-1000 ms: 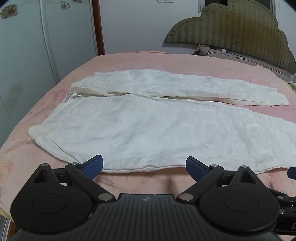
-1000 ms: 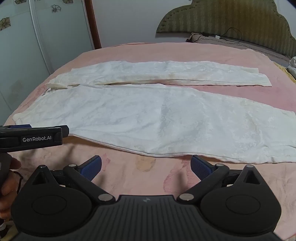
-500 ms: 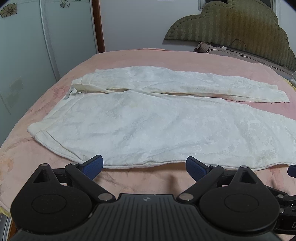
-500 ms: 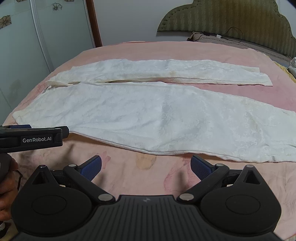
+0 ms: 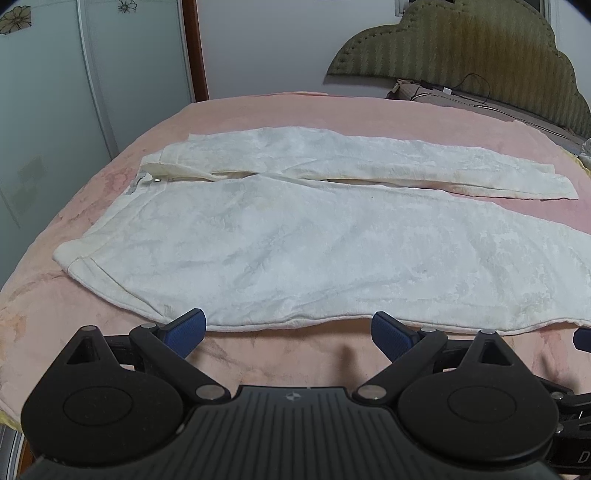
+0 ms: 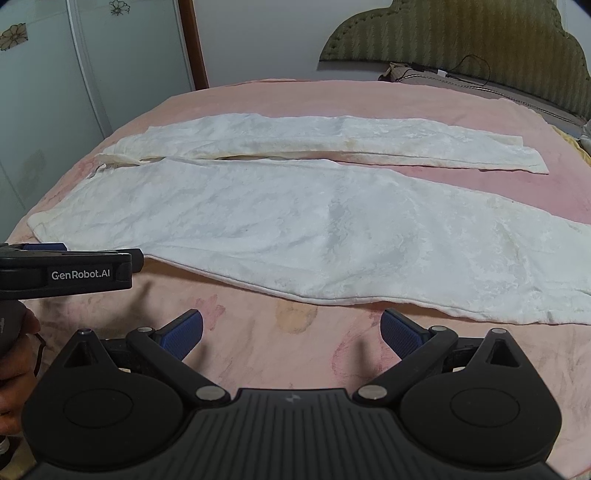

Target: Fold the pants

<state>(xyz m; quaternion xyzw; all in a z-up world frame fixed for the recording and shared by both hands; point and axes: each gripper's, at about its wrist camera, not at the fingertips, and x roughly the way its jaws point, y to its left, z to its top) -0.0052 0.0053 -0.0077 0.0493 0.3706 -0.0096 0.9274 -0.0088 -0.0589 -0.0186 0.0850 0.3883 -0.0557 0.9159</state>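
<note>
White pants (image 5: 295, 243) flat on pink bedspread (image 6: 295, 343), hems cut off at right, "GenRobot.AI" on left gripper (image 5: 288, 328), right gripper (image 6: 291, 332), both spread wide, empty.

place: someone's bedroom, a home for sure
bed: a big bed with a pink blanket (image 5: 295, 110) spread over it, takes up most of both views
headboard: padded olive-green headboard (image 6: 461, 33) with a scalloped top, against the white wall
wardrobe: pale glass-front sliding wardrobe doors (image 5: 74, 92) with little flower decals
extras: a charging cable (image 6: 476, 66) trailing by the pillow end
</note>
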